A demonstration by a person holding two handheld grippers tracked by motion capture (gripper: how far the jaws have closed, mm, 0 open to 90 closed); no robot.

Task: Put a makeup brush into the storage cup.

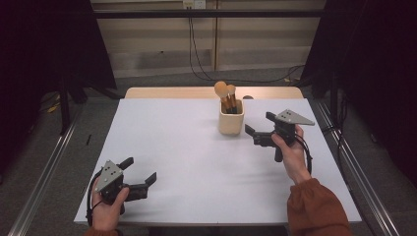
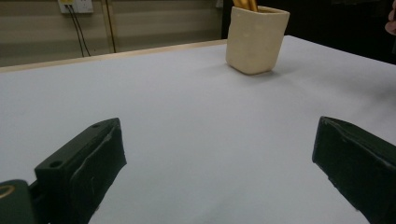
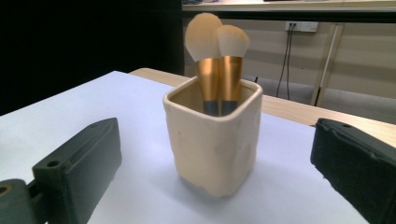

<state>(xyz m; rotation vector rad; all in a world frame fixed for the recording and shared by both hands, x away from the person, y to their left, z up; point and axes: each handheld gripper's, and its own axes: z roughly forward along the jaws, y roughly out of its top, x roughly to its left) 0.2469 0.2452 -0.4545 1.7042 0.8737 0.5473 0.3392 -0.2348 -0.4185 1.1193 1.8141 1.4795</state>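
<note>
1. Nearest, at the table's (image 1: 196,167) front left corner, the left gripper (image 1: 142,173) sits low in the person's hand, jaws spread wide with nothing between them.
2. Farther back on the right, the right gripper (image 1: 259,126) points at the cup, jaws spread, not touching it.
3. The cream cup (image 1: 231,118) stands upright near the far edge, two gold-handled brushes (image 1: 226,96) standing in it.

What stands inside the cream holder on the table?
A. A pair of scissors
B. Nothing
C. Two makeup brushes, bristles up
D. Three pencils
C: the right gripper view shows two brushes with gold ferrules and pale fluffy heads standing bristles-up in the cream holder.
</note>
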